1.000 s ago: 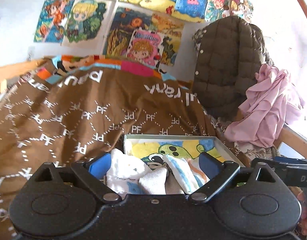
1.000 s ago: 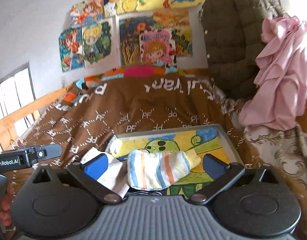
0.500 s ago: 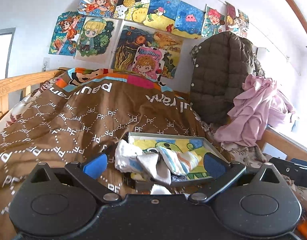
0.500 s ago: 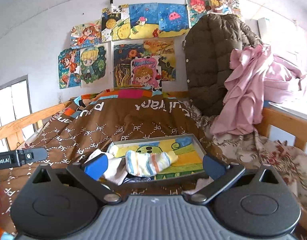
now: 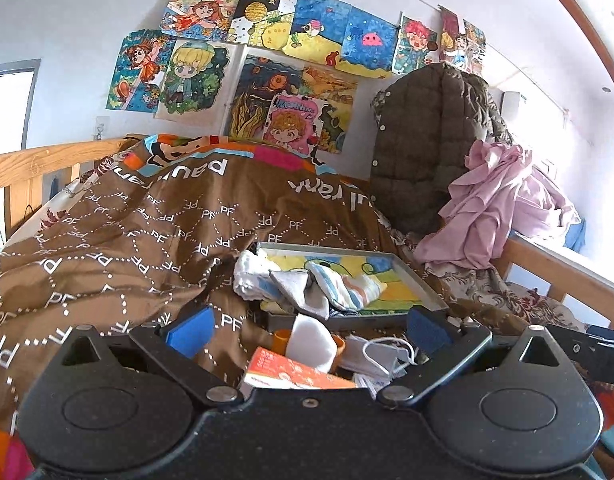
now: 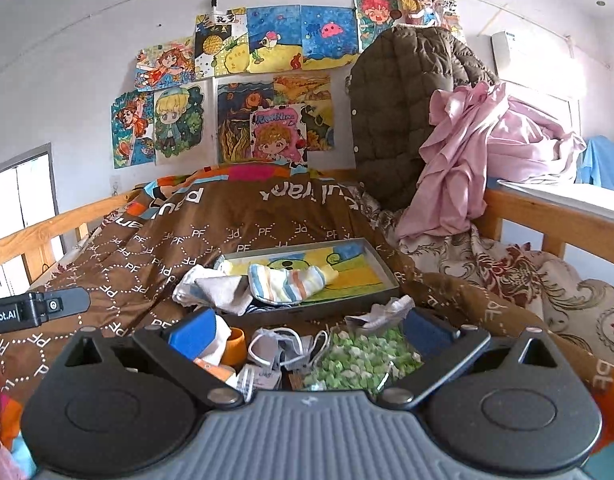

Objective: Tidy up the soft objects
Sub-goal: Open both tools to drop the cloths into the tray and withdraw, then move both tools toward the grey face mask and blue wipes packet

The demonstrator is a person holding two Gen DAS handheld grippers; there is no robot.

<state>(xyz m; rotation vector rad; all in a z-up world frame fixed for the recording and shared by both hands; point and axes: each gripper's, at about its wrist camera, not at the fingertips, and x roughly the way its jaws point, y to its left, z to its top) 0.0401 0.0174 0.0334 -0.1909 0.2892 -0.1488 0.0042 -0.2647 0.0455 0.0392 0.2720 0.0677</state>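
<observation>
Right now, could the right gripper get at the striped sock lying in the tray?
Probably yes. The right gripper is open and empty, and the striped sock lies uncovered on top in the tray, straight ahead. Only low clutter lies between them; it would need to move forward.

Bed [image 6: 247,240] (brown quilt) bearing, seemingly, tray [image 6: 387,278]

We read white "PF" monograms repeated across brown quilt [image 5: 155,240], within dotted lattice. Larger white lettering near quilt's far end stands upside down to us: "paul" at one side, "frank" only partly legible at other. Poster [image 6: 277,134] with curly-haired cartoon figure bears heading we take as "Morning". Black device [image 6: 31,311] at left edge of right wrist view shows "Robot.AI", its start cut off. Print on orange box [image 5: 295,372] too small for us to read.
</observation>
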